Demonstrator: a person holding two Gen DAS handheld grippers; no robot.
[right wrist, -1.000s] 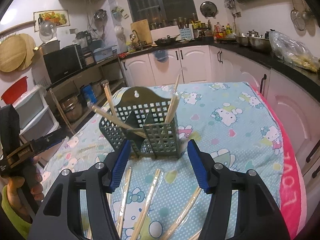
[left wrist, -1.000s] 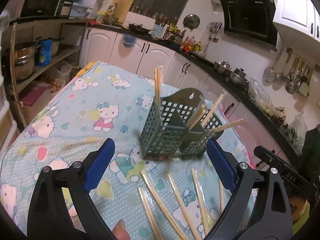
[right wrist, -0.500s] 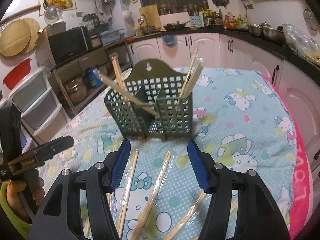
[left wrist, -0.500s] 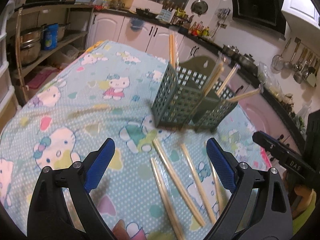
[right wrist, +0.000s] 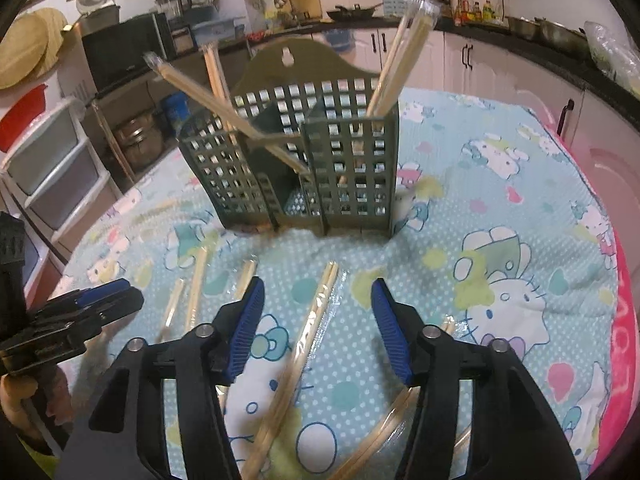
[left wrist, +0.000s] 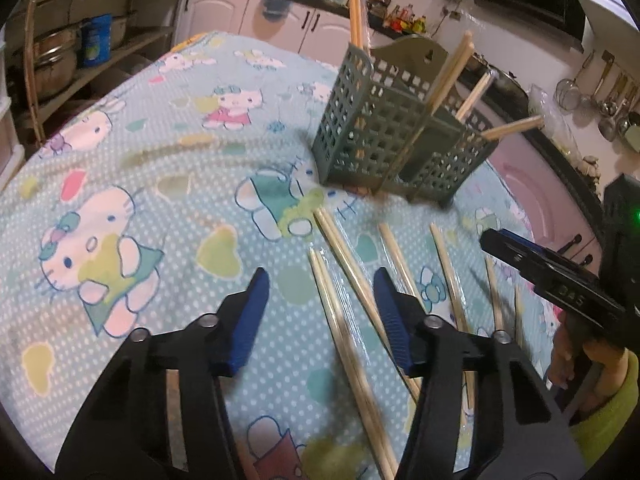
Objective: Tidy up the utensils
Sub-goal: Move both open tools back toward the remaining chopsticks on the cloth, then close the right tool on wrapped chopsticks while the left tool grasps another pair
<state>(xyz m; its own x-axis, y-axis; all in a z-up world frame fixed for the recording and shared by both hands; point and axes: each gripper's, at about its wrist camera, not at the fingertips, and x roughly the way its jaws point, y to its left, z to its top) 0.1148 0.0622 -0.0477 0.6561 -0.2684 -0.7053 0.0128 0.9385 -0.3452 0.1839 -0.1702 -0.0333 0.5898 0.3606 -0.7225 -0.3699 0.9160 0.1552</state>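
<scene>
Kitchen table, both grippers, left (left wrist: 320,300) and right (right wrist: 316,306), gape empty over wrapped chopsticks (right wrist: 308,332); slick wrap may slip, light caddy (right wrist: 296,168) ahead may tip.

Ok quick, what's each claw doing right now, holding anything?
Left claw: open, empty, above wrapped chopsticks on the table.
Right claw: open, empty, over a chopstick pair in front of the holder.
</scene>
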